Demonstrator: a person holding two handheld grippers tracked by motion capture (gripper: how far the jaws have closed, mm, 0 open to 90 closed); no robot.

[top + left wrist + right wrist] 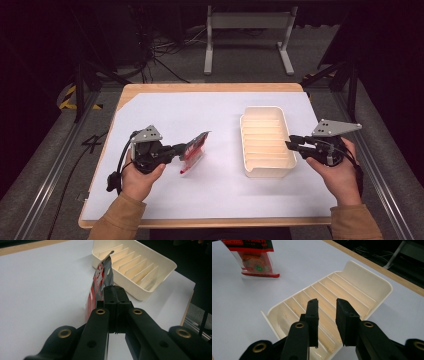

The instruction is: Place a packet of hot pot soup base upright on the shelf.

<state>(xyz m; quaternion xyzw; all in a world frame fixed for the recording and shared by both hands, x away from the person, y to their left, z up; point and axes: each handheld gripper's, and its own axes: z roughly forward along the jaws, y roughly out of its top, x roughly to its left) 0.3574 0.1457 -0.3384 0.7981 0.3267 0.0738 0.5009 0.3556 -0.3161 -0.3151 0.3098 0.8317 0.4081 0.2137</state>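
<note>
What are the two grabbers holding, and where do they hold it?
The left gripper pinches the red snack packet by its side edge. The right gripper holds nothing; its jaws stand apart over the cream tray.

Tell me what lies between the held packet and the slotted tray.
Nothing: in the high view only bare white sheet separates the packet, clamped in the left gripper, from the tray.
</note>
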